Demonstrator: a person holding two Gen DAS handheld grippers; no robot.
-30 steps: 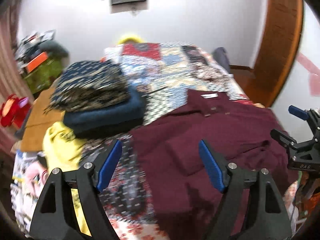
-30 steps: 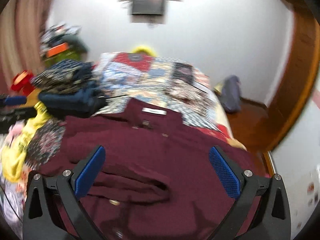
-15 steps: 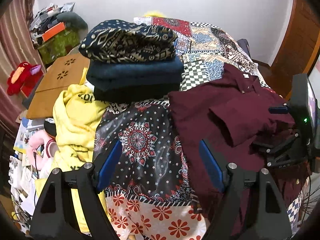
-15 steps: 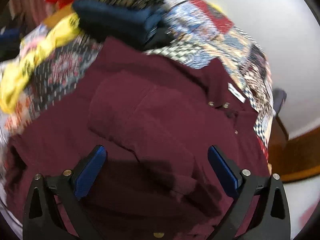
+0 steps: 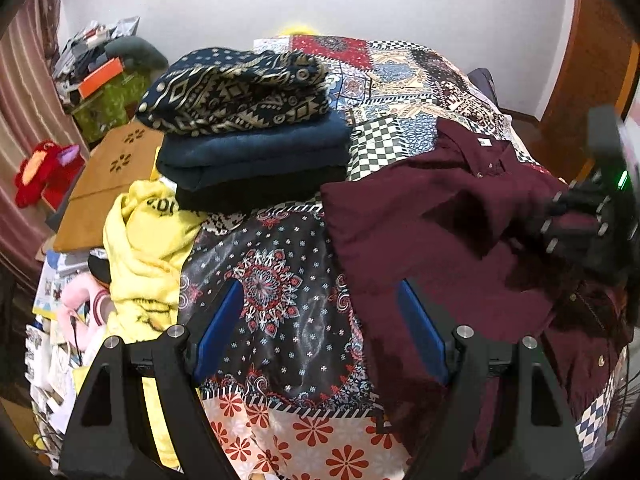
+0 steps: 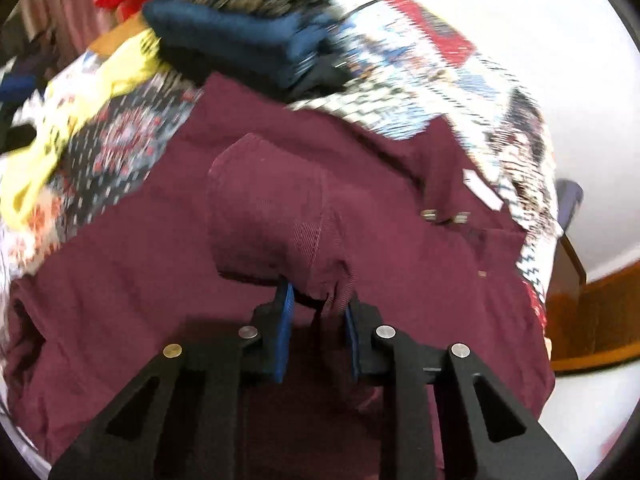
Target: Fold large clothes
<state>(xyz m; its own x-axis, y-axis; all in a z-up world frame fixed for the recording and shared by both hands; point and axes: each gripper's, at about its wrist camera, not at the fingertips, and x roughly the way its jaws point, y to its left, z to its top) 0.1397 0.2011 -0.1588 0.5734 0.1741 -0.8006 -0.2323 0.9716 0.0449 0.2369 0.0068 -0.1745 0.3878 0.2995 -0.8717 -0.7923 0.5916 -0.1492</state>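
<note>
Right gripper (image 6: 318, 316) has just been closing, pinching the maroon shirt's (image 6: 280, 208) sleeve to fold it; left gripper (image 5: 320, 336) hangs spread, empty.

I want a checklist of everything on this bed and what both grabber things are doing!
Surface: bed with patchwork quilt, mostly covered by clothes.
Job's things: maroon shirt spread on the right side, sleeve folded across the chest; collar label up.
Clutter: folded stack of patterned, blue and black clothes; crumpled yellow garment beside it.
Grippers: left gripper open, empty, above the shirt's left edge. Right gripper has just been closing, and its pads now pinch the shirt's sleeve.
Cables: thin black cord at the bed's left edge.
Surroundings: white wall, wooden door, red plush toy, cluttered shelf.
</note>
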